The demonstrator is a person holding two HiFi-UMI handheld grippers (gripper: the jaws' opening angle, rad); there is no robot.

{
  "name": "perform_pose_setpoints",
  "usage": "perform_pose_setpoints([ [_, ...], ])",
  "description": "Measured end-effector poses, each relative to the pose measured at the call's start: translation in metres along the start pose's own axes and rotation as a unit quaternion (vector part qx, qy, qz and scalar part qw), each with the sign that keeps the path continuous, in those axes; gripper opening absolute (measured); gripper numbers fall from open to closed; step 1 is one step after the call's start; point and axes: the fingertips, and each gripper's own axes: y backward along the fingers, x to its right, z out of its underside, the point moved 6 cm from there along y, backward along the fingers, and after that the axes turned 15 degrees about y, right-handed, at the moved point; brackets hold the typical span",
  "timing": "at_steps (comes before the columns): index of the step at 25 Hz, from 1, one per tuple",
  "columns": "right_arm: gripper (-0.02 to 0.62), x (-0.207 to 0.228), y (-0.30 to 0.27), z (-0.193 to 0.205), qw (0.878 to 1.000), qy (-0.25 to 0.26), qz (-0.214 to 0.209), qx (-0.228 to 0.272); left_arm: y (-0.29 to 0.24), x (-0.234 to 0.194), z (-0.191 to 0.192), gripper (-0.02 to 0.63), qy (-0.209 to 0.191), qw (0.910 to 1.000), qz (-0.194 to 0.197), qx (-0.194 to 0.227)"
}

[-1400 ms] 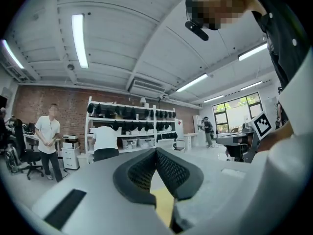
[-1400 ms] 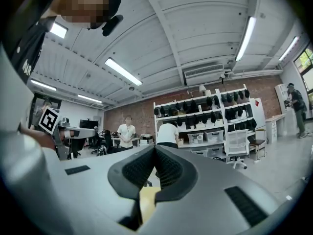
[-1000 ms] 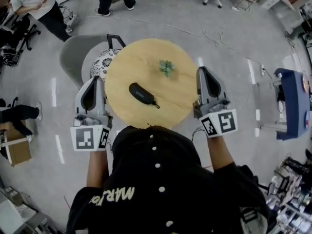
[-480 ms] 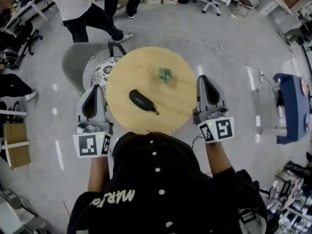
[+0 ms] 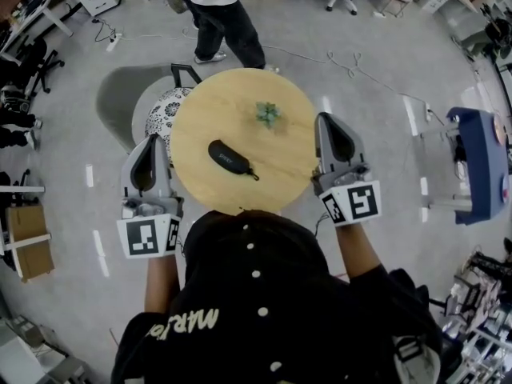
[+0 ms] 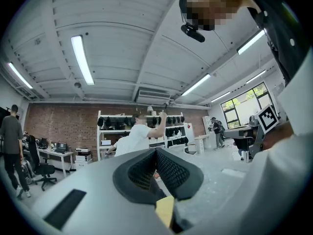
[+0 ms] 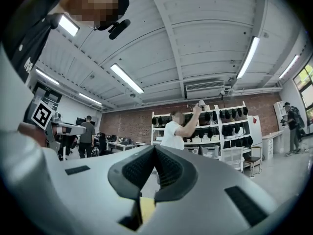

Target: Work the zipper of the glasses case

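Since the earlier frames, a person (image 5: 228, 26) in the background is walking from the upper left to the top centre of the head view, while the left hand-held gripper (image 5: 152, 140) and the right hand-held gripper (image 5: 326, 120) are keeping their places.

The glasses case (image 5: 229, 158) is lying near the middle of the round wooden counter (image 5: 232, 94), set diagonally, with a short pull trailing from its lower right end. What it is holding cannot be seen. A small green plant (image 5: 268, 113) is standing apart from it, further back.

Each hand is holding its tool about level and pointing away from the body. The left one is sitting just beside the counter's left edge, the right one at its right edge, both well apart from the case.

Only the head view is showing the case and counter. The left gripper view is showing the left hand-held gripper (image 6: 155, 153) clenched on nothing, and the right gripper view is showing the right hand-held gripper (image 7: 154, 151) likewise clenched and empty; both are also showing a brick wall (image 7: 127, 126) with shelves (image 7: 230, 119).
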Motion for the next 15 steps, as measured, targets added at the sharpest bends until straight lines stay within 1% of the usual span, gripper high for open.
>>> perform_pose_setpoints([
  [15,0.003,-0.0001,-0.0028,0.0073,1.000,0.005,-0.006,-0.005,-0.0083,0.0064,0.0058,0.004,-0.007,0.9999,0.012,-0.006],
])
